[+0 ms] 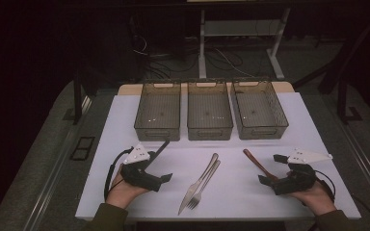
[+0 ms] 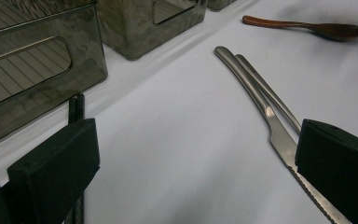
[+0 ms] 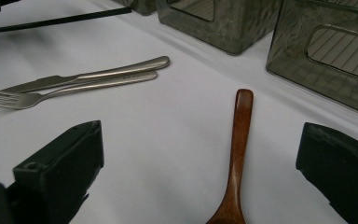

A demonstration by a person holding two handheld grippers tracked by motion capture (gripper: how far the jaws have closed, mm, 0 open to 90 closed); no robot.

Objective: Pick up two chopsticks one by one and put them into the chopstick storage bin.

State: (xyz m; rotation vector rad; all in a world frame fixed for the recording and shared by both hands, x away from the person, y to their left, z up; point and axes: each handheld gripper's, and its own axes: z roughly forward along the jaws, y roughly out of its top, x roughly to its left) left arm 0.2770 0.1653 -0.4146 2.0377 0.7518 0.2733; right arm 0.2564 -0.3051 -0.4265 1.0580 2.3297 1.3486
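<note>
- The left gripper (image 1: 161, 161) sits at the lower left of the high view, held in a hand (image 1: 120, 190) resting on the white table top (image 1: 231, 197); its jaws are spread wide with nothing between them.
- A pair of black chopsticks (image 1: 158, 150) lies just beside that gripper, slanting up toward the left bin (image 1: 158, 115); in the left gripper view they run past the left jaw at the lower left of the frame.
- The right gripper (image 1: 270, 168) is at the lower right of the high view, in the other hand (image 1: 315, 195); its jaws also stand released and wide.
- The wooden spoon (image 3: 235, 158) lies flat between the right gripper's open jaws in the right gripper view, handle pointing toward the top of the frame; neither pad touches it.
- A steel knife (image 1: 197, 185) and a steel fork (image 1: 205, 185) lie side by side, touching, at the lower centre of the high view, between the two grippers.
- Three smoky translucent bins stand in a row across the upper middle of the high view: left, middle bin (image 1: 209, 113) and right bin (image 1: 260, 110).
</note>
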